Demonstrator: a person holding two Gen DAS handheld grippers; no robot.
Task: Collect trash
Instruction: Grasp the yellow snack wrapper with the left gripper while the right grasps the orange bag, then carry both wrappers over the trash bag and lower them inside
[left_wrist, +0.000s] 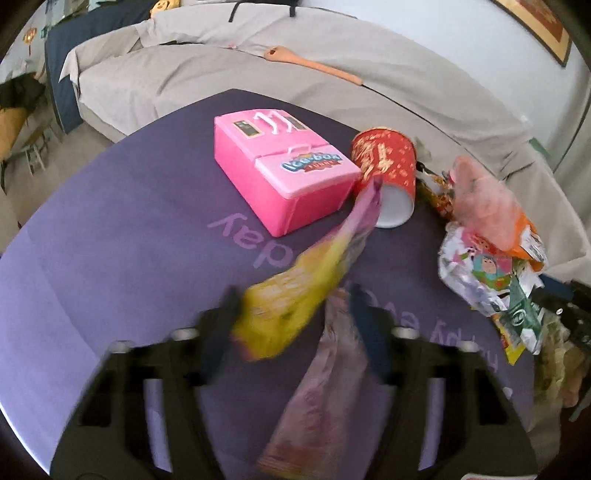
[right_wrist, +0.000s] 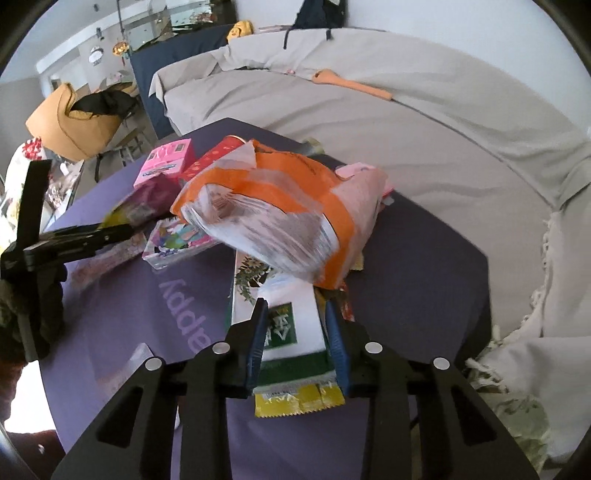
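Note:
In the left wrist view my left gripper (left_wrist: 295, 306) stands wide open around a yellow and purple snack wrapper (left_wrist: 295, 291), which lies blurred between the fingers, with a pink wrapper (left_wrist: 317, 398) under it. A heap of trash wrappers (left_wrist: 487, 258) lies to the right. In the right wrist view my right gripper (right_wrist: 297, 317) has its jaws around a green and white packet (right_wrist: 291, 328); I cannot tell whether they press it. An orange and white plastic bag (right_wrist: 280, 210) lies just ahead on that packet. The left gripper (right_wrist: 92, 236) shows at the left there.
All lies on a round purple table (left_wrist: 110, 240). A pink toy icebox (left_wrist: 284, 166) and a tipped red paper cup (left_wrist: 388, 170) stand at the middle. A beige covered sofa (right_wrist: 424, 147) with a wooden spoon (left_wrist: 314, 64) runs behind the table.

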